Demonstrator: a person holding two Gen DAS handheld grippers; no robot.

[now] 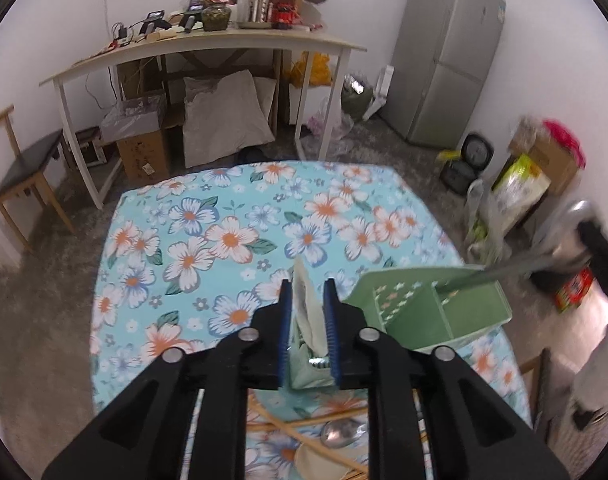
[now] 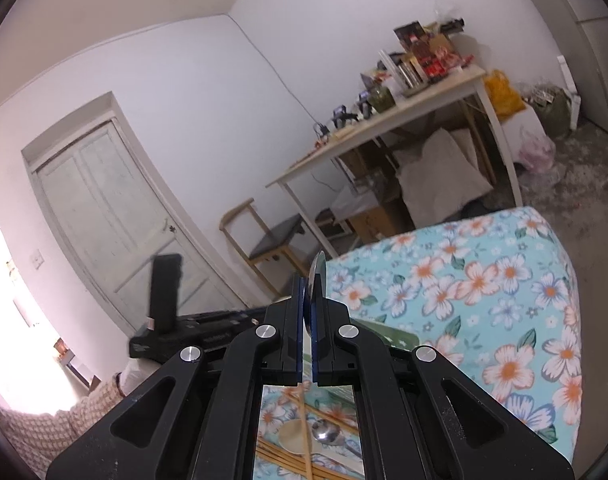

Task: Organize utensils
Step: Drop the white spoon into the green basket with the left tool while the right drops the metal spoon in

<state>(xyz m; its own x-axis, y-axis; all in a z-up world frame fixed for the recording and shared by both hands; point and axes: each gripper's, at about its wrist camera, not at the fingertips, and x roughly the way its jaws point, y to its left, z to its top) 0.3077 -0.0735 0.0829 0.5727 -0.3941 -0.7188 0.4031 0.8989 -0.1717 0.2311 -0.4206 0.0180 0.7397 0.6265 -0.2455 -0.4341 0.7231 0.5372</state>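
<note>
A green utensil holder (image 1: 428,312) stands on the flowered tablecloth (image 1: 223,240). My left gripper (image 1: 308,284) hangs over the holder's near left compartment, its blue pads a little apart. A pale spoon (image 1: 306,304) stands loose between them, its lower end down in the compartment. My right gripper (image 2: 310,280) is shut on the bowl of a metal spoon (image 2: 316,276). In the left wrist view that metal spoon (image 1: 504,270) comes in blurred from the right, its handle tip inside the holder's far compartment. Wooden chopsticks (image 1: 304,426), a second metal spoon (image 1: 340,432) and another pale spoon (image 1: 312,460) lie on the cloth below.
Beyond the table stand a cluttered white desk (image 1: 207,50), a grey fridge (image 1: 444,60), a wooden chair (image 1: 19,176) and boxes and bags (image 1: 520,188) on the floor. A white door (image 2: 115,216) is at the left, with a checked sleeve (image 2: 63,420) below it.
</note>
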